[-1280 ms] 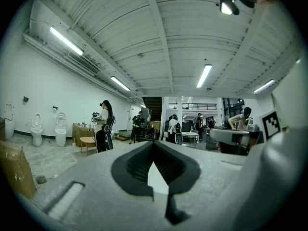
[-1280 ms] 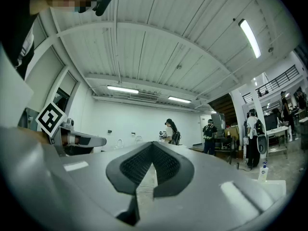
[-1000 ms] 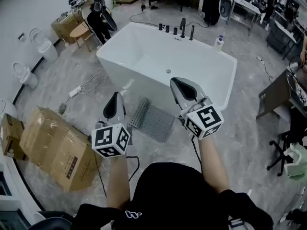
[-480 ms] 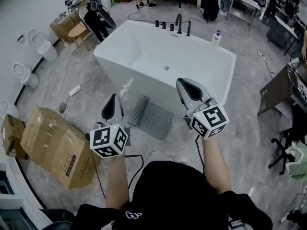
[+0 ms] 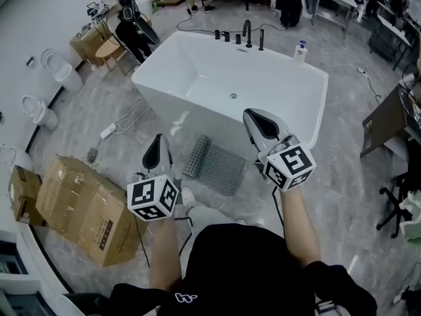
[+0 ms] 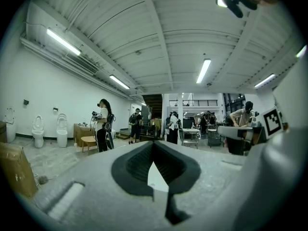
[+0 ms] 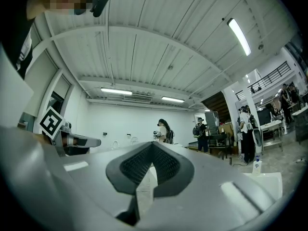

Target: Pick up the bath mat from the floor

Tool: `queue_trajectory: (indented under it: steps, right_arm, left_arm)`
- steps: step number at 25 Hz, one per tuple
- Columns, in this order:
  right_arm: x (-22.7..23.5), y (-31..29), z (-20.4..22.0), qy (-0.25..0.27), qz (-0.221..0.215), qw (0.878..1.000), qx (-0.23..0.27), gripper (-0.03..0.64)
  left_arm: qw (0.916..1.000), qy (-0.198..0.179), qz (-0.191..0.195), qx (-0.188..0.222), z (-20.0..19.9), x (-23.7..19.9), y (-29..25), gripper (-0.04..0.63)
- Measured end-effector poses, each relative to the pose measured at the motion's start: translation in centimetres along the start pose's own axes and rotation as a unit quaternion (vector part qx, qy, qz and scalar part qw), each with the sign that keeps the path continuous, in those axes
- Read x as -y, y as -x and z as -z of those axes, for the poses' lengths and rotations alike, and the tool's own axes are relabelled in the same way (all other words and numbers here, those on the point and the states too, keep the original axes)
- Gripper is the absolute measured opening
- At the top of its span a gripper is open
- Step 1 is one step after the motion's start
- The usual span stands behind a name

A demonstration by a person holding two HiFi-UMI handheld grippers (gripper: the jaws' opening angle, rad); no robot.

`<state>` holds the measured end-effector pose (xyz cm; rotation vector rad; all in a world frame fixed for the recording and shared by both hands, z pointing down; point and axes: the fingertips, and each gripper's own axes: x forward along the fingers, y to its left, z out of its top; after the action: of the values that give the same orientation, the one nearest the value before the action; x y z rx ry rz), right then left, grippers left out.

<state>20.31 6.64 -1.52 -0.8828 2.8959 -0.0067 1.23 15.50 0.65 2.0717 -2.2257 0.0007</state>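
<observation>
1. The person is closing in on the bath mat (image 5: pixel 214 167): a shoe (image 5: pixel 187 197) is now showing just near of the mat in the head view, where none showed a second ago, and the whole scene is shifting a little.
2. The mat is lying flat and untouched on the floor (image 5: pixel 316 196), grey and studded, just near of the white bathtub (image 5: pixel 172 104) (its far-left end looks slightly curled up against the tub wall). It is sitting where it sat a second ago.
3. The left gripper (image 5: pixel 158 149) is hovering to the left of the mat with its jaws pressed together and nothing between them, as before.
4. The right gripper (image 5: pixel 255 118) is hovering to the right of the mat, over the tub's near wall as seen from the head, jaws likewise together and empty; it is drifting only a little.
5. Both gripper views are looking level across the room, not at the floor, so neither claw is aimed at the mat yet.
6. For the task, this is reading as the approach only: the jaws are needing to part and the hands to tip down toward a mat edge before any grasp.
</observation>
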Motion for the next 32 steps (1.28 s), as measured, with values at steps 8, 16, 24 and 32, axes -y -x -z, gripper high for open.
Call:
queue_trajectory:
  steps: [8,16,24,32]
  right_arm:
    - [-0.2,-7.2,0.6,0.006,-0.005,1.0,0.003,0.006]
    - [-0.8,-17.1,0.3,0.012,0.004,1.0,0.005,0.006]
    - [-1.2,-25.6,0.4,0.011,0.027,1.0,0.005,0.006]
    - [-2.0,-31.7,2.4,0.006,0.075,0.997,0.0,0.006]
  left_arm:
    - [0.9996,0.016,-0.013,0.021,-0.6,-6.2,-3.3,0.0]
    - [0.9997,0.021,0.001,0.014,-2.2,-14.4,-9.5,0.0]
    - [0.9988,0.017,0.046,0.003,-3.5,-20.1,-15.6,-0.001]
    - [0.996,0.024,0.085,-0.013,-3.1,-27.0,-20.6,0.0]
